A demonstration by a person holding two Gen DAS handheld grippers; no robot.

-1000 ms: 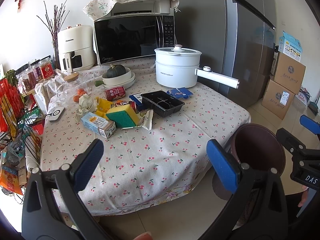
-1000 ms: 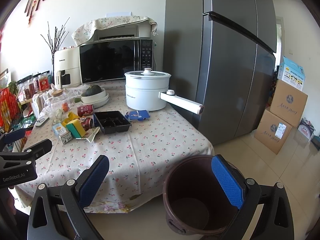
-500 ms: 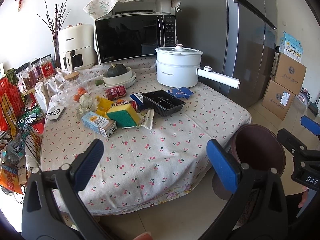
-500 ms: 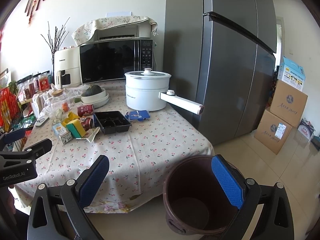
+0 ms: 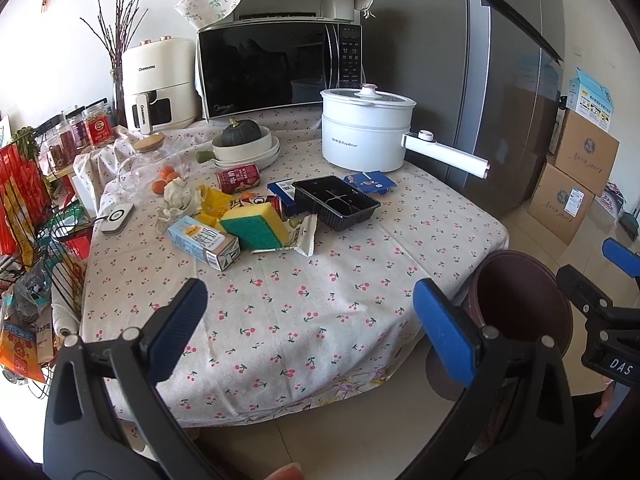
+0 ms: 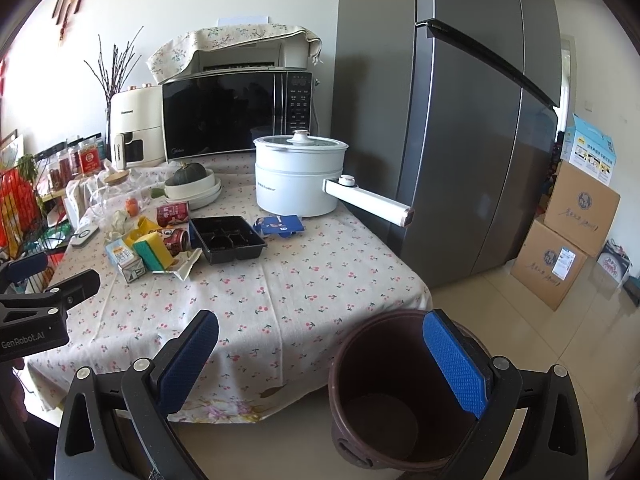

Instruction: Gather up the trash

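The trash lies in a cluster on the cherry-print tablecloth (image 5: pixel 280 304), ahead and left of the left gripper (image 5: pixel 310 316): a milk carton (image 5: pixel 202 242), a yellow-and-green sponge (image 5: pixel 256 226) on a torn wrapper (image 5: pixel 305 233), crumpled paper (image 5: pixel 176 200), two red cans, one (image 5: pixel 239 177) on its side behind the sponge, and a black plastic tray (image 5: pixel 336 202) touching a blue packet (image 5: pixel 370 183). The left gripper hangs over the near table edge, its blue pads spread wide and holding nothing. The right gripper (image 6: pixel 320 364) is equally wide apart and empty; the brown waste bin (image 6: pixel 384 392) stands on the floor just below it, beside the table corner, its right pad over the rim. Beyond the trash stand a white electric pot (image 5: pixel 366 136), a squash in a bowl (image 5: pixel 242 136), a microwave (image 5: pixel 280 66) and an air fryer (image 5: pixel 158 82); a grey fridge (image 6: pixel 460 120) rises to the right.
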